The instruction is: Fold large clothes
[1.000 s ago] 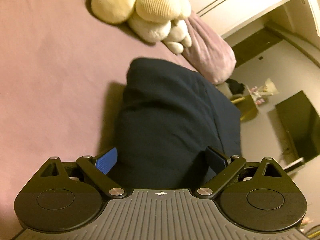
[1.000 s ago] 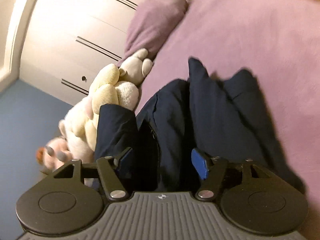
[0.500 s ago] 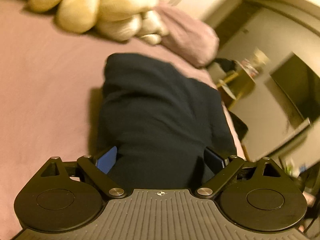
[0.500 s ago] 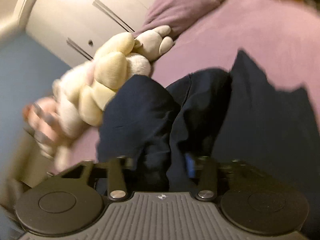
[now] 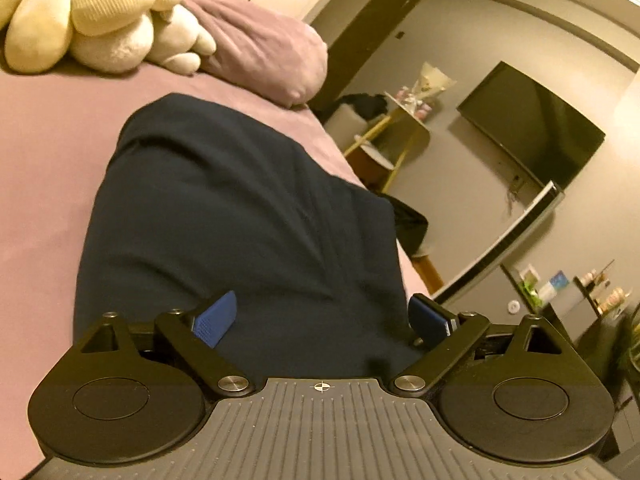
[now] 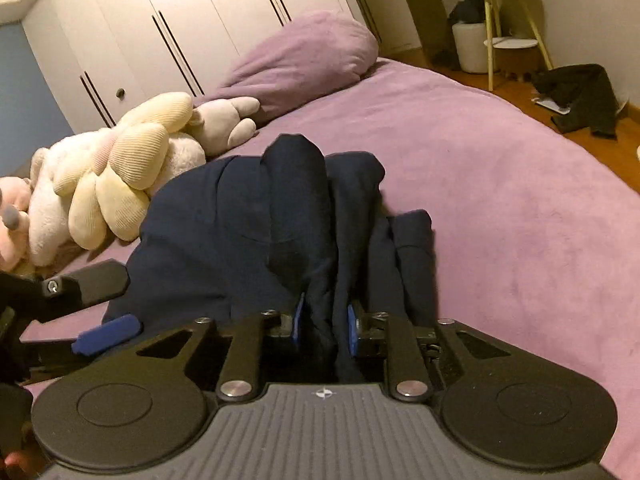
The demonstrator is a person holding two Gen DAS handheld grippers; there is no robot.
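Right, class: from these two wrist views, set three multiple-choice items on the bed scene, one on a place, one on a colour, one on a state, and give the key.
1. Where does the cream plush toy lie?
A. on the wooden floor
B. on the purple bed cover, beside the purple pillow
C. on the yellow side table

2. What colour is the large folded fabric garment?
A. dark navy
B. white
C. red

3. How is the right tool?
A. wide open over bare cover
B. out of view
C. closed on a fold of the garment

Key: 1 B, the toy rests on the cover next to the pillow; 2 A, the cloth is navy in both views; 3 C, its blue pads pinch cloth.
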